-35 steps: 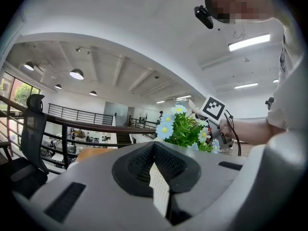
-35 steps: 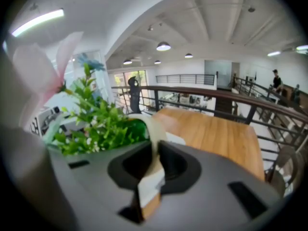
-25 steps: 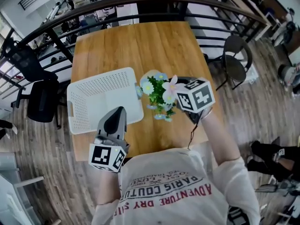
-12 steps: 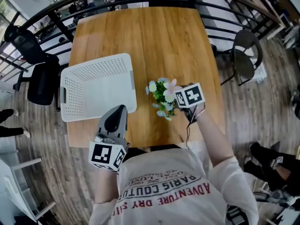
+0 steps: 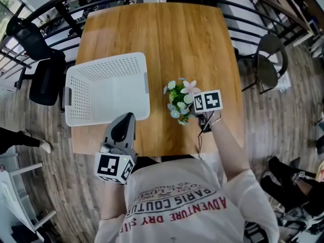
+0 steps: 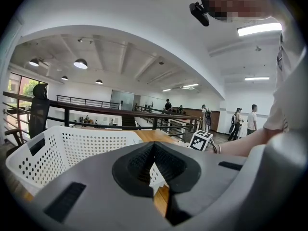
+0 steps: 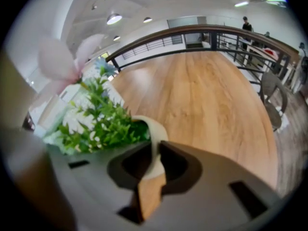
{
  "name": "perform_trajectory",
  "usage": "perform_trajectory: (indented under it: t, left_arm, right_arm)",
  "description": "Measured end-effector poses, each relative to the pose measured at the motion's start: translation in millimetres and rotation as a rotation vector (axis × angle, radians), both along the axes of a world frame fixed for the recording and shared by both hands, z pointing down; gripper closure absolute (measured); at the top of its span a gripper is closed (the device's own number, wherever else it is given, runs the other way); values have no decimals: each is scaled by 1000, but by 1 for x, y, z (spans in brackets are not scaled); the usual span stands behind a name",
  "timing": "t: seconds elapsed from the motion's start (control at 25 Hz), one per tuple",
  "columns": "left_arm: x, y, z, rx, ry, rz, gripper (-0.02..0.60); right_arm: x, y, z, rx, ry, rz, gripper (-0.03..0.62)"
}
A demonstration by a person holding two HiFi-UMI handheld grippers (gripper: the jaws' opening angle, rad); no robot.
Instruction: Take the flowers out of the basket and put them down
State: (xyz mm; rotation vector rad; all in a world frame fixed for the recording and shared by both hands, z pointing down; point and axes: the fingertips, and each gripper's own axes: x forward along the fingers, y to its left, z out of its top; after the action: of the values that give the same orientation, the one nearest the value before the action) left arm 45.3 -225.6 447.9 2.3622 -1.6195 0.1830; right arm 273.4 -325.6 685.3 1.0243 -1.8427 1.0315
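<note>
Beside basket (image 5: 106,67), over worktop (image 5: 152,34): flowers (image 5: 178,97), potted; likely light, top-heavy, blooms soft. Hold by stiff pot (image 7: 153,129) rim. Right tool (image 7: 155,165) pinches that rim; left tool (image 6: 154,150) closed, empty.

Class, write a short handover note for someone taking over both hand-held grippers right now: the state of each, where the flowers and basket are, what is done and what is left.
Left hand-held gripper: shut, empty, at the near table edge by the white basket.
Right hand-held gripper: pinching the potted flowers by the cream pot rim; its jaws are opening.
Flowers: out of the basket, low over the wooden table, to the basket's right. Whether the pot has touched down is unclear.
Done: flowers removed.
Left: check that the pot stands, let go, withdraw.
</note>
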Motion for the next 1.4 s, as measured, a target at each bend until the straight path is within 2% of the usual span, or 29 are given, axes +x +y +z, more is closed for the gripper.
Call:
perform_trajectory:
  t: [0.12, 0.24, 0.44, 0.52, 0.6, 0.72, 0.8, 0.96, 1.16, 1.4]
  left_arm:
    - [2, 4, 3, 11, 0, 3, 555]
    - [-2, 5, 4, 18, 2, 9, 555]
    - [-3, 0, -2, 32, 3, 31, 555]
    - [-5, -3, -6, 37, 2, 43, 555]
    - [-8, -7, -11, 46, 3, 55, 555]
    - [-12, -13, -21, 68, 4, 77, 555]
    - [-15, -17, -29, 85, 2, 95, 555]
    - [-26, -22, -42, 115, -3, 128, 555]
    - [-50, -25, -53, 153, -9, 143, 555]
    - [-91, -30, -63, 167, -15, 125, 555]
  right_arm:
    - [7, 5, 6, 5, -6, 43, 516]
    - [6, 6, 5, 38, 25, 38, 514]
    - [14, 1, -7, 100, 66, 78, 450]
    - [15, -2, -23, 140, 67, 97, 447]
    - [18, -7, -50, 207, 80, 121, 454]
    - [19, -17, -104, 359, 100, 154, 534]
    - [9, -21, -141, 473, 90, 150, 553]
    - [-25, -17, -203, 668, 20, 104, 562]
    - [-76, -2, -255, 859, -86, 52, 565]
    - [-139, 17, -291, 1009, -198, 2, 565]
